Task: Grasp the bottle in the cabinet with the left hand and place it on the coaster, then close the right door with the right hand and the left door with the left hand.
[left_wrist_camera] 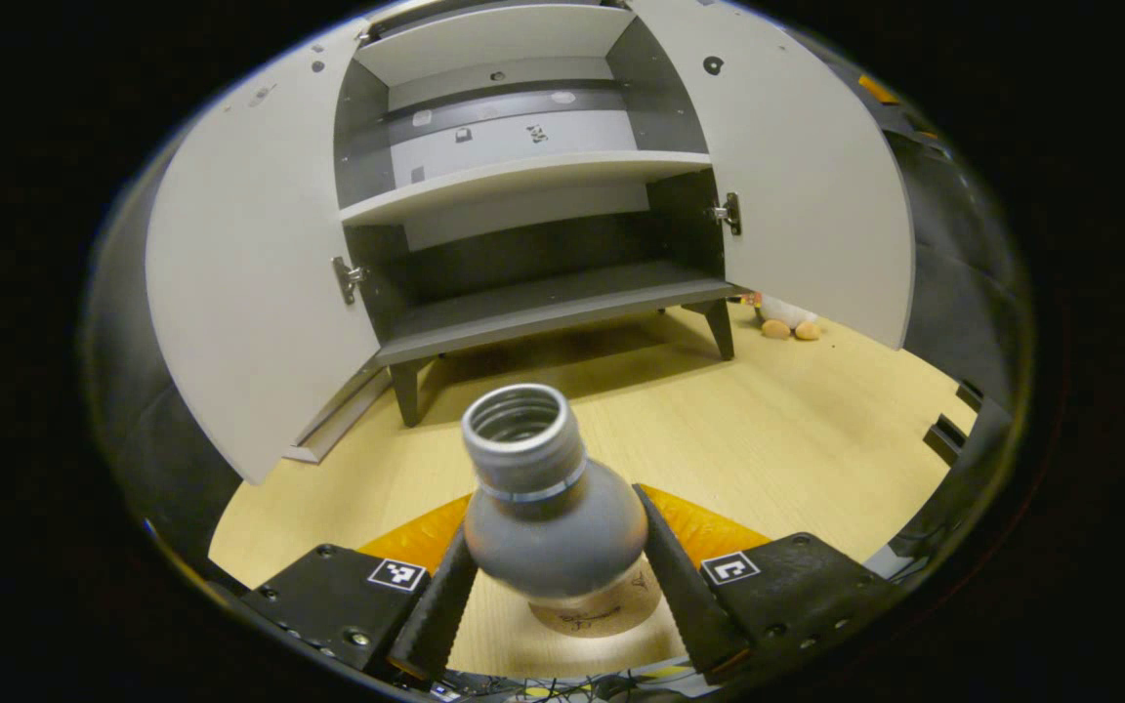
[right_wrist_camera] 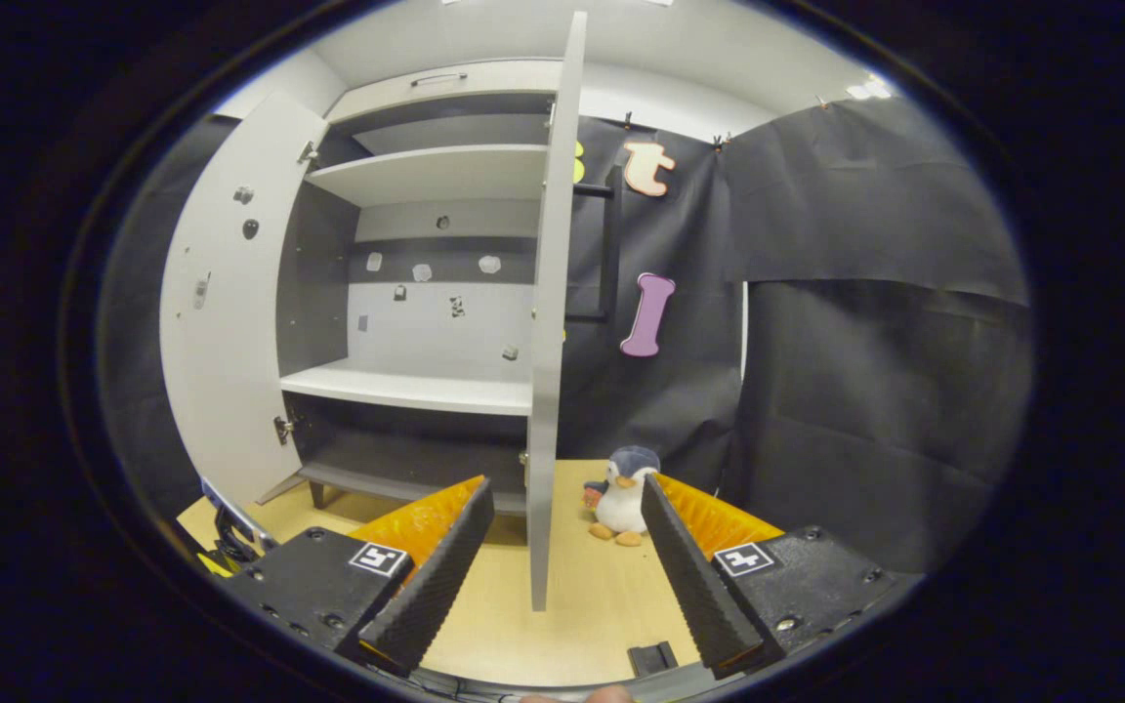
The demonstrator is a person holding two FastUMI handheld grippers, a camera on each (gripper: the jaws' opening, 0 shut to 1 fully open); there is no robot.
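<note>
Currently left gripper (left_wrist_camera: 555,586) pinching bottle (left_wrist_camera: 548,508) above coaster (left_wrist_camera: 597,610) on wooden tabletop (left_wrist_camera: 797,439), right gripper (right_wrist_camera: 562,566) spread, cabinet (left_wrist_camera: 523,176) doors open, black-cloth booth

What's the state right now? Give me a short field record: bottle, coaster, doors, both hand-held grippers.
bottle: grey bottle, no cap, tilted, out of the cabinet
coaster: round coaster on the wooden table, under the bottle's base; contact unclear
left hand-held gripper: fingers on both sides of the bottle
right hand-held gripper: open, empty, facing the right door's edge
left door: open
right door: open
also: toy penguin beside the cabinet
</note>
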